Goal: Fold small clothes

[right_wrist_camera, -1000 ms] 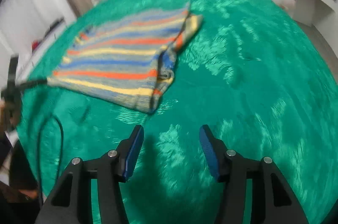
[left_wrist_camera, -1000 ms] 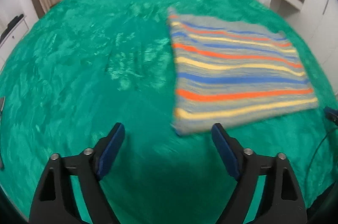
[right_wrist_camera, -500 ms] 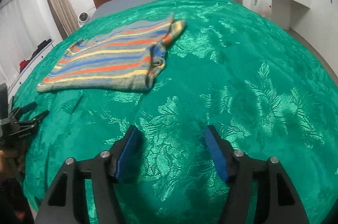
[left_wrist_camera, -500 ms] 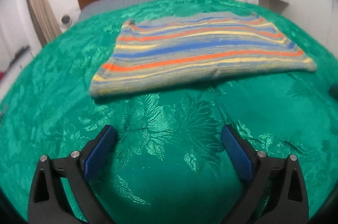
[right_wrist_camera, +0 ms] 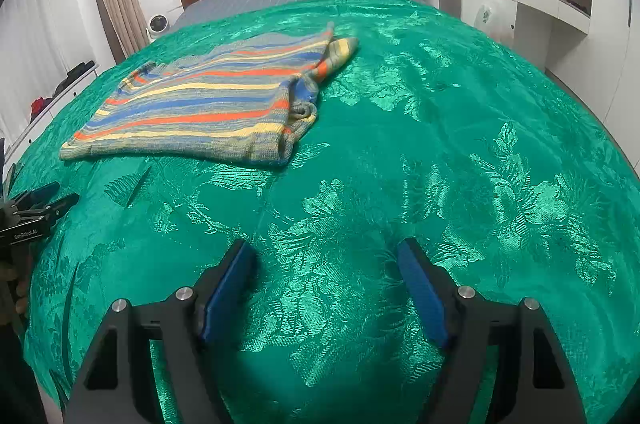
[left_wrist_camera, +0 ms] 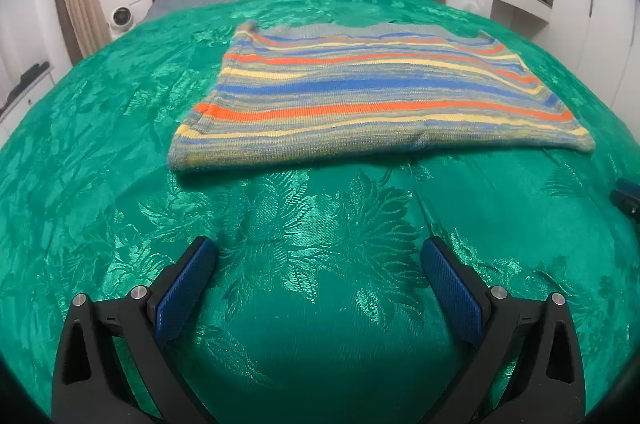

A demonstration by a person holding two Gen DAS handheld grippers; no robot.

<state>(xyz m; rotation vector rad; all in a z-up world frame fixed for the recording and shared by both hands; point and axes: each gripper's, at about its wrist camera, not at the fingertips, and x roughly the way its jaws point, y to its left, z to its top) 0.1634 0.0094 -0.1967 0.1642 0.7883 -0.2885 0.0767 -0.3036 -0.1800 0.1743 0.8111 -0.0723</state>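
I see a striped knit [left_wrist_camera: 372, 92] lying flat on the green bedspread [left_wrist_camera: 320, 304], toward the far half of the bed, already doubled over with a bunched sleeve or cuff [right_wrist_camera: 304, 104] at its right end. It looks soft, light and floppy, a loose knit that will sag and stretch if I lift it by one point, and the satin cover under it looks slippery, so I expect it to slide rather than stay put. My left gripper [left_wrist_camera: 318, 278] hovers over bare cover near the knit's near edge, jaws wide and empty. My right gripper [right_wrist_camera: 326, 276] sits further right, jaws fairly wide, also empty. I judge the near corners [right_wrist_camera: 66, 154] the best hold, pinching both layers together.
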